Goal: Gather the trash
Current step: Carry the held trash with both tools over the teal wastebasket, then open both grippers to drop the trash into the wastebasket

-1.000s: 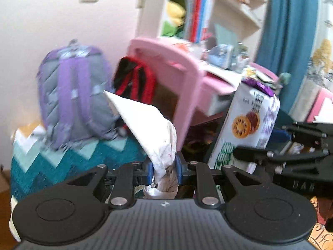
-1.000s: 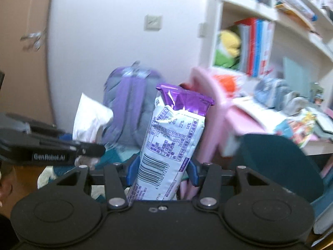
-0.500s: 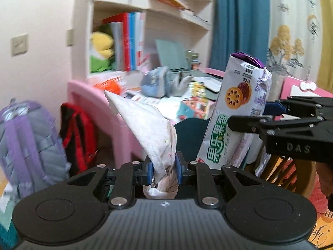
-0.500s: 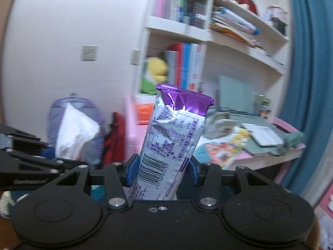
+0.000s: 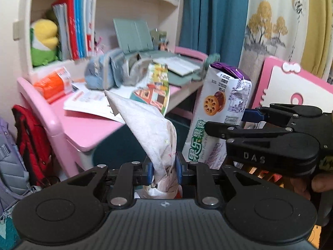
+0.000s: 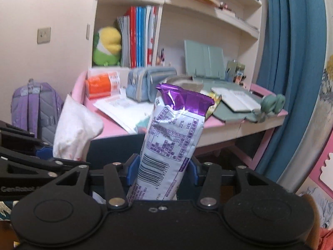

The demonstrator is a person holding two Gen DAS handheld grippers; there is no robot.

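My left gripper (image 5: pixel 163 170) is shut on a crumpled white tissue (image 5: pixel 152 129) that sticks up between its blue pads. My right gripper (image 6: pixel 162 171) is shut on a tall white biscuit wrapper with a purple top (image 6: pixel 172 133), held upright. From the left wrist view the same wrapper (image 5: pixel 220 112) shows on the right, clamped in the right gripper (image 5: pixel 239 120). From the right wrist view the tissue (image 6: pixel 75 129) appears at the left, above the left gripper's black arms (image 6: pixel 31 162). Both grippers are in the air in front of a pink desk.
The pink desk (image 6: pixel 226 123) holds papers, a blue pencil case (image 6: pixel 149 83), an orange pack (image 6: pixel 102 83) and a green tablet stand. Bookshelves rise behind it. A purple backpack (image 6: pixel 35 110) and a red bag (image 5: pixel 31 141) lean at the left. A blue curtain (image 6: pixel 291 62) hangs at the right.
Both grippers have swung to the right, each keeping its hold: the backpack has slid out to the left and the desk, shelves and curtain have come into view.
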